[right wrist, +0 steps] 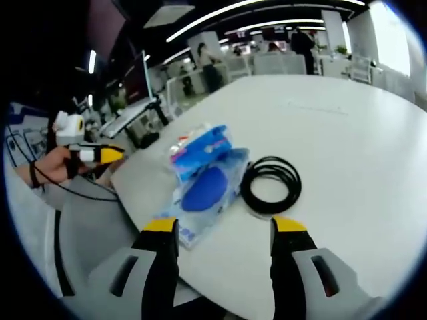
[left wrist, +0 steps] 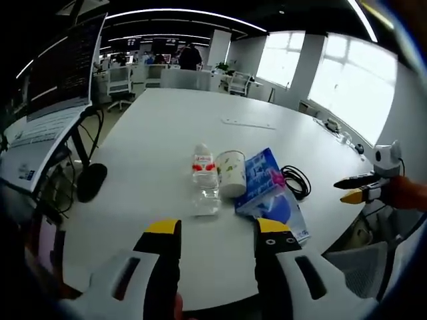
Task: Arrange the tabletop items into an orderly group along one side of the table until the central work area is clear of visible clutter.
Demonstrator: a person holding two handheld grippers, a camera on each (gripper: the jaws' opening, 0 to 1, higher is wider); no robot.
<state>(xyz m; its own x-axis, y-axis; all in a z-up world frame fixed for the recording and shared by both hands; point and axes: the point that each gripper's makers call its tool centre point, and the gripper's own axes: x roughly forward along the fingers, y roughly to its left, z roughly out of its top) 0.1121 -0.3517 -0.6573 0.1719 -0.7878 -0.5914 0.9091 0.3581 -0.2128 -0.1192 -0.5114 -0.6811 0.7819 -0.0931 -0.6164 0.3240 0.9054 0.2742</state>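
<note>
Both views face the table (left wrist: 167, 127) from opposite edges, sharing the blue packet (right wrist: 203, 177).

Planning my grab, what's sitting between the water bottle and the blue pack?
In the left gripper view, a paper cup lies between the water bottle and the blue pack.

an open-plan office: a large white meeting table (left wrist: 167, 127) with rounded edges, rows of desks and white office chairs (left wrist: 120, 83) behind it, a monitor (left wrist: 63, 67) at the table's left edge, ceiling strip lights (left wrist: 180, 12), and big windows (left wrist: 353, 80).
</note>
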